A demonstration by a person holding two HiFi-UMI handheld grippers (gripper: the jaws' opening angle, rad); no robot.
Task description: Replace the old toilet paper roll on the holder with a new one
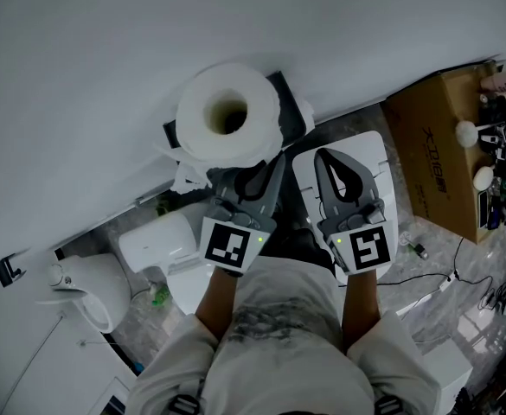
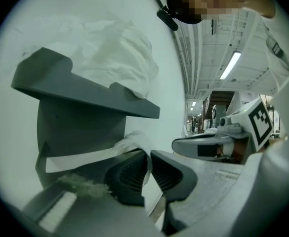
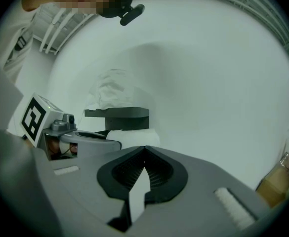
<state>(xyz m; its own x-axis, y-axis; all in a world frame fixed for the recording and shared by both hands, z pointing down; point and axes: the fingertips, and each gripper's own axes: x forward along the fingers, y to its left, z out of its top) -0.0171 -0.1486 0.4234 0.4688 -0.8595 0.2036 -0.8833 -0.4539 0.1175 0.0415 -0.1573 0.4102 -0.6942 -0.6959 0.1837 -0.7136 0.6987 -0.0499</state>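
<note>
A full white toilet paper roll (image 1: 228, 115) rests on top of the dark grey wall holder (image 1: 289, 102), on its shelf (image 2: 85, 90). Under the shelf sits the older paper (image 3: 134, 137), with a crumpled loose end (image 2: 134, 141) hanging down. My left gripper (image 1: 254, 171) reaches just below the roll. Its jaws (image 2: 148, 163) stand nearly together with that loose end running down between the pads. My right gripper (image 1: 326, 156) hovers to the right of the holder, a little back from the wall. Its jaws (image 3: 144, 149) are shut with nothing in them.
A white toilet (image 1: 162, 245) stands below the holder, with a white wall fixture (image 1: 84, 288) to its left. A cardboard box (image 1: 443, 145) holding small items sits at the right. Cables lie on the marble floor (image 1: 434, 266). The plain white wall (image 1: 105, 59) fills the top.
</note>
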